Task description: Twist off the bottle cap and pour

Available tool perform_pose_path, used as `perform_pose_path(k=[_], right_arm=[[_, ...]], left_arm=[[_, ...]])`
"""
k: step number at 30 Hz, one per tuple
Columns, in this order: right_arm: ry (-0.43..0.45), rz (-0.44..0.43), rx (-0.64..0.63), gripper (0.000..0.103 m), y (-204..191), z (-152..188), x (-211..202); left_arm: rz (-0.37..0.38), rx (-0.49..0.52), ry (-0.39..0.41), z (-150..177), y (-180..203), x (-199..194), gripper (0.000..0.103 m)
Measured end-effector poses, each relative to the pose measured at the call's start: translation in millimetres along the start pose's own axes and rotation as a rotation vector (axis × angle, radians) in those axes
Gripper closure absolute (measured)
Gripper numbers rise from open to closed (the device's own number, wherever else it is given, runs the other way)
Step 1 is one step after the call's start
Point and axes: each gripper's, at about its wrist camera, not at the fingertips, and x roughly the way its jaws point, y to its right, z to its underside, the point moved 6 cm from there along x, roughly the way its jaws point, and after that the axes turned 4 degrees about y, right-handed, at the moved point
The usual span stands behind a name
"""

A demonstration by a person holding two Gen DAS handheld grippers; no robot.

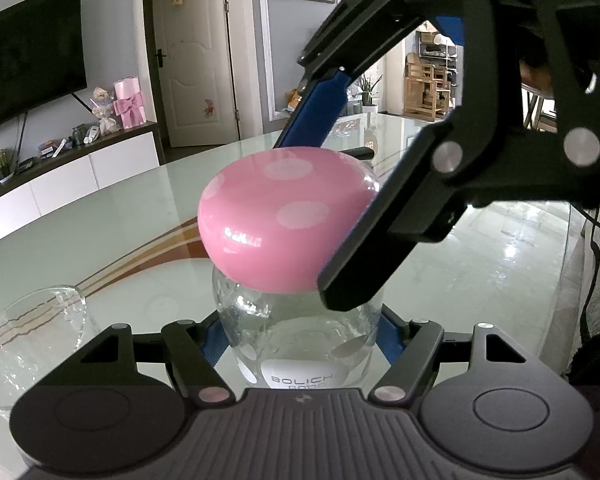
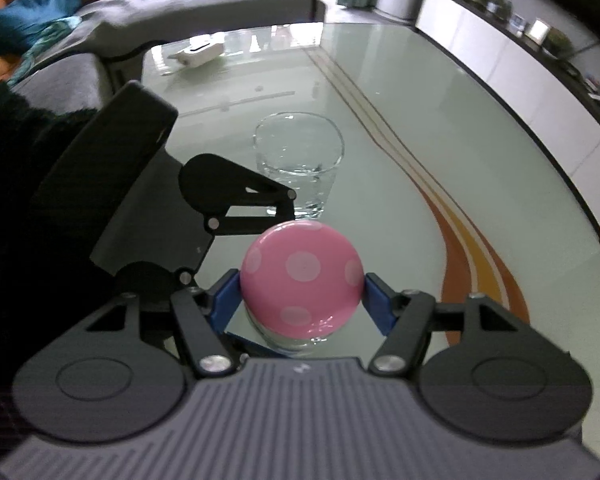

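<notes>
A clear bottle (image 1: 300,344) with a round pink white-dotted cap (image 1: 284,220) stands upright on the glass table (image 1: 120,232). My left gripper (image 1: 304,344) is shut on the bottle's body, one blue pad on each side. My right gripper (image 2: 302,300) comes down from above and is shut on the cap (image 2: 302,280), its blue pads (image 2: 376,304) pressing both sides. In the left wrist view the right gripper (image 1: 320,216) reaches in from the upper right. A clear drinking glass (image 2: 300,160) stands just beyond the bottle, also seen low on the left as the glass (image 1: 32,340).
A white device (image 2: 198,53) lies at the table's far end by a grey sofa (image 2: 80,20). A white TV cabinet (image 1: 60,176) runs along the wall. The table edge (image 1: 568,280) is close on the right, with a black cable (image 1: 592,264) hanging there.
</notes>
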Motion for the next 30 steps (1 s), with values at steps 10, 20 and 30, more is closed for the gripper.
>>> perform_pose_path(k=[10, 20, 30], right_arm=[[-0.017, -0.051, -0.064, 0.038, 1, 0, 0], [-0.029, -0.046, -0.137, 0.035, -2, -4, 2], [0.023, 0.034, -0.089, 0.022, -9, -3, -4]], left_arm=[[0.006, -0.002, -0.003, -3, -4, -1, 0.029], [0.009, -0.011, -0.012, -5, -9, 1, 0.029], [0.007, -0.007, -0.008, -3, -7, 1, 0.029]])
